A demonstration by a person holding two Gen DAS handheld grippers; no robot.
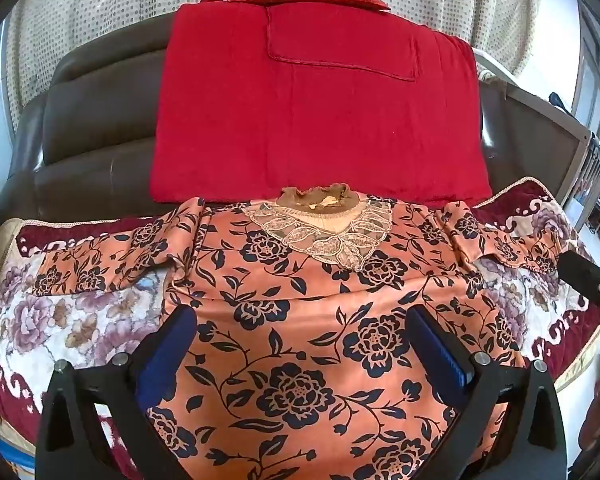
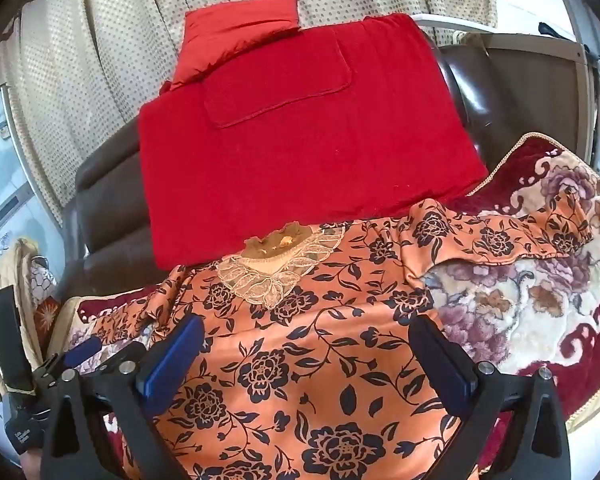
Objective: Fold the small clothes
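Orange black-flowered blouse (image 1: 300, 320) lies flat, lace collar (image 1: 324, 232) at 12 o'clock, sleeves spread to 9 and 3; left gripper (image 1: 300, 344) and right gripper (image 2: 304, 360) fingers fully apart, holding nothing.

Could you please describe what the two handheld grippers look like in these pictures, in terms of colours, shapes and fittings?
The left gripper and the right gripper look alike: each has two black, angular plastic fingers lined inside with dark blue ribbed pads. Round silver bolt heads sit on the finger joints, above black triangular brackets. No cables or sleeves can be made out.
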